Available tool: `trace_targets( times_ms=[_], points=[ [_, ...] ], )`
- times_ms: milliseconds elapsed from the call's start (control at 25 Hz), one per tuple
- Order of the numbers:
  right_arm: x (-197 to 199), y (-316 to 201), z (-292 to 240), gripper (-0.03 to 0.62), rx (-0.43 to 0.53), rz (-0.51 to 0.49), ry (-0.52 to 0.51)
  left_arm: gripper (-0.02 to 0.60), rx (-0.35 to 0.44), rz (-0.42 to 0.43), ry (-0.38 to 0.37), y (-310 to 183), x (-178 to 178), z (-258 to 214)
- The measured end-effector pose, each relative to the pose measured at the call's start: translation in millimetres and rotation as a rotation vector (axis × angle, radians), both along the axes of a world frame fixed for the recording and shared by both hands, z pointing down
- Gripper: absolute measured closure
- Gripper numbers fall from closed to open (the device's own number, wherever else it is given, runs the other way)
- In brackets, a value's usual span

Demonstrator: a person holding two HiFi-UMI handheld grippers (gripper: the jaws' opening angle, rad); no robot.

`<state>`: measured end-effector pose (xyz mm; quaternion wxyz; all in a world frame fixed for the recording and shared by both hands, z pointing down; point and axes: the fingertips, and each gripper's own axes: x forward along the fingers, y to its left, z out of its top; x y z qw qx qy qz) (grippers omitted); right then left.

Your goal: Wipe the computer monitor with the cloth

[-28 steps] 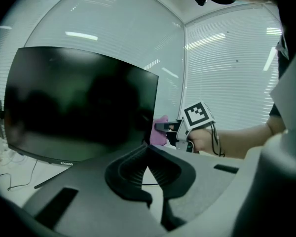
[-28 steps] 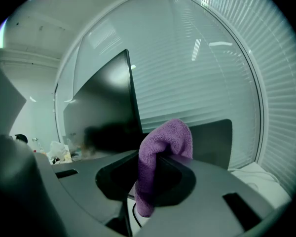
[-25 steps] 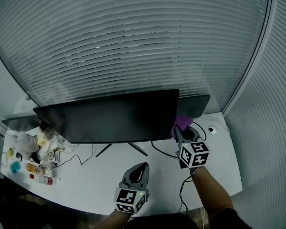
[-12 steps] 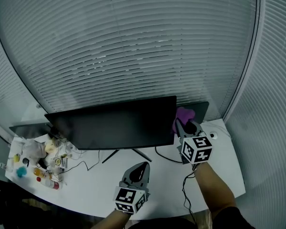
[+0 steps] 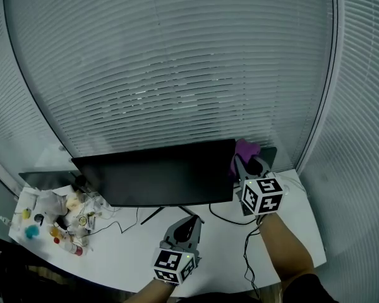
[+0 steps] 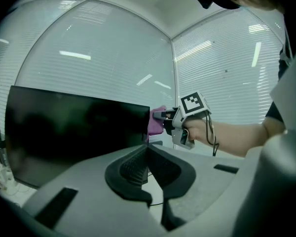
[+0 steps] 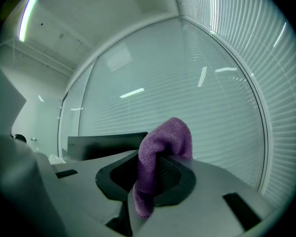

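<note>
Looking steeply down on a curved white bench (image 5: 132,251) that stands before a wall of closed window blinds (image 5: 177,74).

At the bench's far left lies a jumble of small things (image 5: 54,223), with little bottles and loose wires among them, too small to tell apart. Just behind the jumble shows the edge of a second dark screen (image 5: 44,179).

A wide black computer monitor (image 5: 158,174) stands across the middle of the bench on a splayed stand (image 5: 153,216). Its screen is dark.

In front of the monitor, low and close to the person, the left claw (image 5: 191,219) points toward the screen and is well apart from it. Its own view shows the two jaws pressed together with nothing between them.

A thin black cable (image 5: 222,219) curls over the bench to the right of the stand.

Further right, the right claw (image 5: 242,164) is raised at the monitor's upper right corner, with a bare forearm (image 5: 284,238) behind it. Its jaws are clamped on a purple cloth (image 5: 247,149), which is folded over the jaw tips and hangs down between them. From the left claw's view the cloth sits right at the monitor's right edge. Whether it touches the screen cannot be told.

Behind the cloth, another dark panel (image 5: 270,154) pokes out past the monitor's right edge.
</note>
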<state>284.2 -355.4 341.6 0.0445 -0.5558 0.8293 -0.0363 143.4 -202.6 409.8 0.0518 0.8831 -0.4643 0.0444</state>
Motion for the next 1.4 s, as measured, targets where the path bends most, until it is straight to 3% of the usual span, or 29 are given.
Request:
trace_targets(
  times_ms=[560, 840, 1120, 1400],
  points=[
    [6.3, 8.6, -26.0, 0.514, 0.034, 0.015, -0.004, 0.575, 0.028, -0.004, 0.000, 12.6, 2.9, -14.8],
    [12.9, 18.4, -55.2, 0.514, 0.114, 0.068, 0.005, 0.575, 0.043, -0.011, 0.016, 15.8, 6.1, -19.9],
    [-6.0, 14.6, -72.6, 0.514, 0.162, 0.069, 0.108, 0.575, 0.054, -0.036, 0.016, 13.6, 1.7, -26.5],
    [-34.6, 1.9, -70.9, 0.514, 0.137, 0.047, 0.168, 0.575, 0.052, -0.062, 0.020, 8.1, -17.5, -27.3]
  ],
)
